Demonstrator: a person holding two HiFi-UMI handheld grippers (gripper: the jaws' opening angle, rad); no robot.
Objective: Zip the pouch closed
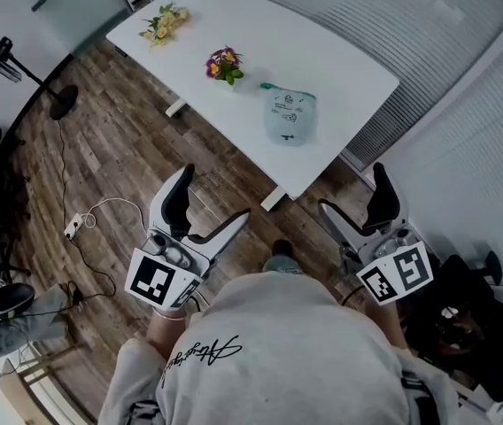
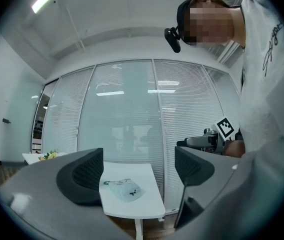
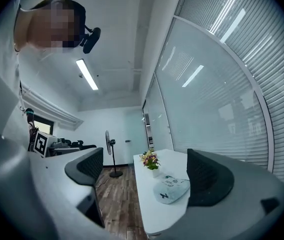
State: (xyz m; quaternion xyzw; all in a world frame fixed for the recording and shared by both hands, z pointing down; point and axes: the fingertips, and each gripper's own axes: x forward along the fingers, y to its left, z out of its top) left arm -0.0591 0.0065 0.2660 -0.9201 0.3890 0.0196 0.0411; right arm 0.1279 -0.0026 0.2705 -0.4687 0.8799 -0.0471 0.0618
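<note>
Head view: pouch (image 1: 289,115), pale and translucent with a green-trimmed end, lying flat on the white table (image 1: 234,25) near its near-right corner; a purple posy (image 1: 224,64) just beyond it; a yellow posy (image 1: 165,22) further off; my left gripper (image 1: 212,197) and right gripper (image 1: 351,189) both held low at my body, over the wood floor, well apart from the pouch; the pouch lies ahead and between them, a little toward the right one, which I judge the nearer; its long axis runs roughly away from me, green end at the far left; whether the zip stands open I cannot tell from here.

Left gripper view: jaws spread wide, nothing between them but air; the pouch (image 2: 123,189) seen through the gap, low and left of centre, on the table's near end; the right gripper visible off to the right.

Right gripper view: jaws likewise parted and empty; the pouch (image 3: 171,189) in the gap toward the right-hand jaw, the purple posy behind it, a standing fan (image 3: 110,156) on the floor beyond.

Judgement: no step begun; the coming move is a reach forward and down over the table edge, one gripper to pin the body, the other to find the pull at the green end.
</note>
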